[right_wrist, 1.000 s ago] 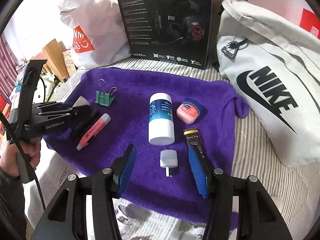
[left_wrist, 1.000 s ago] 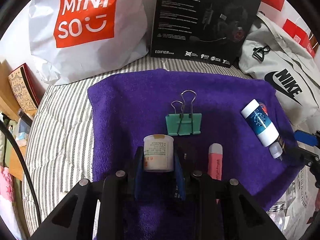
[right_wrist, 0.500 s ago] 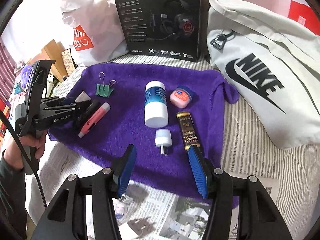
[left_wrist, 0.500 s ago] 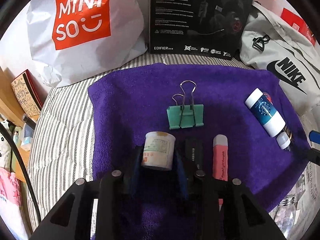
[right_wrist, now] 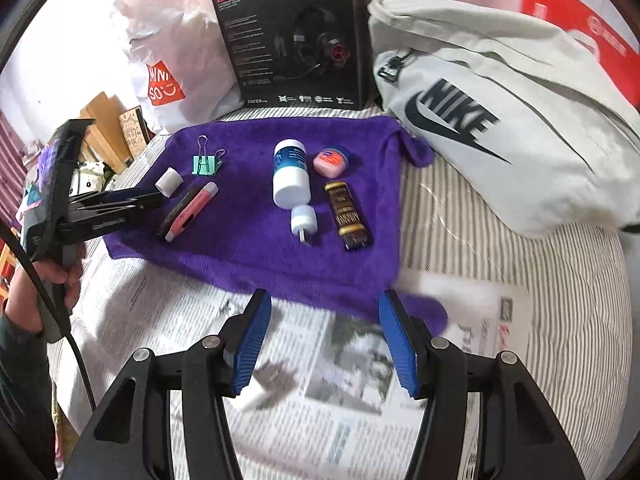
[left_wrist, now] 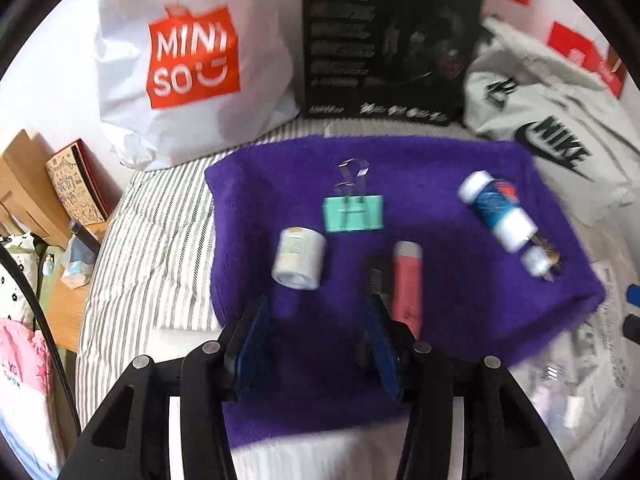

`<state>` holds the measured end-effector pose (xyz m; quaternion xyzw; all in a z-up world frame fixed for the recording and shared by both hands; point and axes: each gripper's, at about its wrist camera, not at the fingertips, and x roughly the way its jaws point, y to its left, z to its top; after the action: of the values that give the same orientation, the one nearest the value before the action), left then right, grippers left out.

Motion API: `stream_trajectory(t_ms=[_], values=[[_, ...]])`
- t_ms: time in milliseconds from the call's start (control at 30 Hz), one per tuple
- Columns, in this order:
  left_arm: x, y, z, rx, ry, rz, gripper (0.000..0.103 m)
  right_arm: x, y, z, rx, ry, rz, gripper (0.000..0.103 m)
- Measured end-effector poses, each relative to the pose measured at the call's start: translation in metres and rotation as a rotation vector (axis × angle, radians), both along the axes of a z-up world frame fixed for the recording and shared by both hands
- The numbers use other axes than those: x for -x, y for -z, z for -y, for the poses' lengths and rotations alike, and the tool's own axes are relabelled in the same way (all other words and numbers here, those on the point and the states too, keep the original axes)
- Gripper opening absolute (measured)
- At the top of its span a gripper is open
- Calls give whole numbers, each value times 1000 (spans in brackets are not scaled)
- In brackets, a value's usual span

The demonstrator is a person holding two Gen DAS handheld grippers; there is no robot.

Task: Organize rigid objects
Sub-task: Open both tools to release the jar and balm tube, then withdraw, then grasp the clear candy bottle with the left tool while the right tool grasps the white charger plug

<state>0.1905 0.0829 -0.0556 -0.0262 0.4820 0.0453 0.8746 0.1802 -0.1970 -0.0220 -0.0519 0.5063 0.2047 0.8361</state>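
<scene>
A purple towel holds the objects. A small white jar lies on its side at the towel's left. My left gripper is open and empty, just behind the jar. Near it lie a green binder clip, a pink marker and a black bar. A blue-and-white bottle, a white plug, a pink tin and a brown-gold tube lie further right. My right gripper is open and empty over newspaper.
Newspaper covers the striped bedding in front of the towel. A Miniso bag, a black headset box and a grey Nike bag stand behind it. Boxes and clutter sit off the left edge.
My left gripper opened and let go of the white jar, which now lies on the towel. Both grippers pulled back toward the near edge.
</scene>
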Motion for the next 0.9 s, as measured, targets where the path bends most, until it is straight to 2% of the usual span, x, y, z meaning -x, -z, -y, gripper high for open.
stream_trajectory(t_ms=[167, 433, 567, 700, 900], values=[[38, -19, 44, 57, 92, 28, 48, 20, 2, 17, -16, 35, -20, 57], [64, -13, 121, 151, 246, -13, 48, 50, 11, 43, -24, 73, -61, 57], [61, 3, 144, 132, 270, -63, 48, 62, 13, 54, -35, 90, -76, 57], [62, 18, 150, 69, 266, -104, 49, 71, 17, 62, -37, 98, -86, 57], [70, 31, 155, 20, 268, -130, 50, 74, 26, 62, -49, 95, -104, 57]])
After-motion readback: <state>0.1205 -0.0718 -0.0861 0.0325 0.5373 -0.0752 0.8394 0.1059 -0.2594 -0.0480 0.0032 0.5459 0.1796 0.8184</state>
